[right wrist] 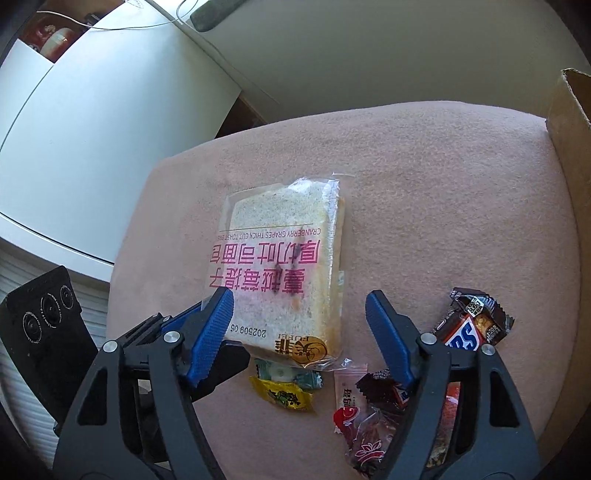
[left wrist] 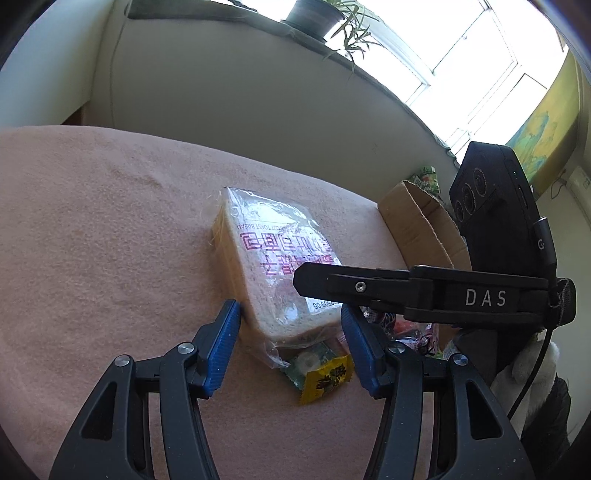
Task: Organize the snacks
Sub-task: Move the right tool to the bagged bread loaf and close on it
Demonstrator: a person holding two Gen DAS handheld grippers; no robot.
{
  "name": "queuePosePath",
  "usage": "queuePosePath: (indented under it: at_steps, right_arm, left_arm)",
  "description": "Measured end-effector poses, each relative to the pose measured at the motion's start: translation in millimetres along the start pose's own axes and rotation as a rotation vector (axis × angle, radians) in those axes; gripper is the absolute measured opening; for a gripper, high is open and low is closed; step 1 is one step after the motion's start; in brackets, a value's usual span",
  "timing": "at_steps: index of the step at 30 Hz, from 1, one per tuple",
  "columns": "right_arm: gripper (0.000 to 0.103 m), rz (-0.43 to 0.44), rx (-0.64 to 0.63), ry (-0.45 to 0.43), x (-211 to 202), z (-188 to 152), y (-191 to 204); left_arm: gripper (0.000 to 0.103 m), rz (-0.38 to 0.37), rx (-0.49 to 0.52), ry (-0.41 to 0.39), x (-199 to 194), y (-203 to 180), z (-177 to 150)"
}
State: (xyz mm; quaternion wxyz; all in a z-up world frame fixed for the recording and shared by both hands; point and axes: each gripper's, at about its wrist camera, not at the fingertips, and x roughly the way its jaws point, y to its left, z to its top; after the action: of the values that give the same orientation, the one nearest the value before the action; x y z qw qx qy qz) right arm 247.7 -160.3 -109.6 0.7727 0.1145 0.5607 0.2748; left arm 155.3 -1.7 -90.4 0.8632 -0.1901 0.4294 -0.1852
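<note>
You're in a home: a potted plant [left wrist: 314,14] on the far windowsill [left wrist: 369,66], a map [left wrist: 543,129] on the right wall, a pink blanket [left wrist: 92,221] underneath.

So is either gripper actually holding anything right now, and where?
Nothing is held. The left gripper stands open around the near end of the bread pack; the right gripper is open above it.
</note>
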Motion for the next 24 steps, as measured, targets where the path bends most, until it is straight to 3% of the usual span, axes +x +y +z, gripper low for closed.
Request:
queuePosePath:
  at_steps: [3,11,24]
  right_arm:
    - [0.069,0.032,0.011,0.013,5,-1,1]
    - [0.063,0.012,-0.005,-0.003,4,-1,9]
    - [0.060,0.003,-0.037,-0.053,-22,-12,20]
  left_arm:
    - [0.056,0.000,0.000,0.002,0,1,-1]
    - [0.055,0.015,0.031,-0.011,2,-7,-2]
    - [0.055,0.049,0.089,-0.060,-15,-28,-8]
